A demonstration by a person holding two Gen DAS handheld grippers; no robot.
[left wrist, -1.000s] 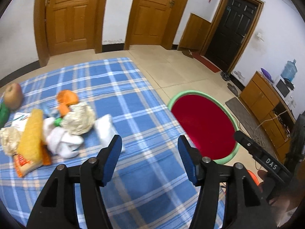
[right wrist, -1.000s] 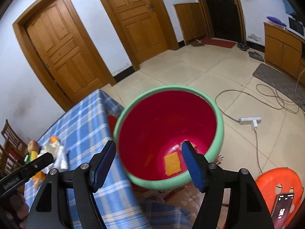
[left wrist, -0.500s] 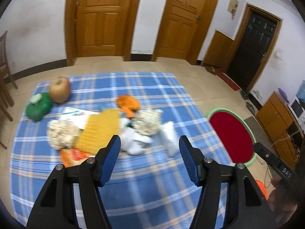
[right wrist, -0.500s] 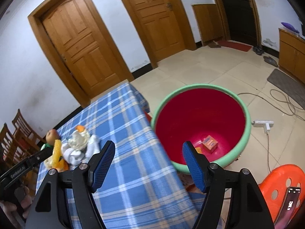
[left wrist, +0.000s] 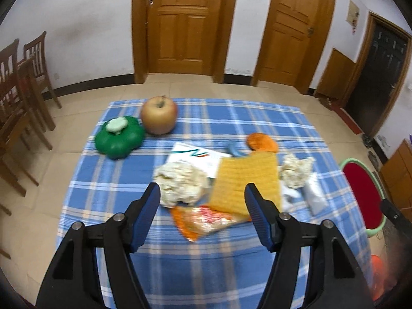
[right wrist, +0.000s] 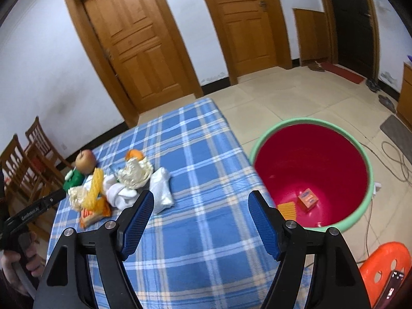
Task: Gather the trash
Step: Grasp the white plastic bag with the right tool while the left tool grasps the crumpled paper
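A pile of trash lies on the blue plaid tablecloth: crumpled paper, a yellow mesh pad, an orange snack wrapper, orange peel, a second paper wad and a clear plastic bag. My left gripper is open and empty, just before the pile. My right gripper is open and empty above the table's right edge. The red bin with a green rim stands on the floor to the right and holds an orange box.
An apple and a green toy pepper sit at the table's far left. Wooden chairs stand to the left. An orange plastic stool is on the floor at lower right. Cables lie beyond the bin.
The left gripper has swung left from the bin side to face the trash pile. The right gripper has pulled back from over the bin to the table edge. Both stayed open.
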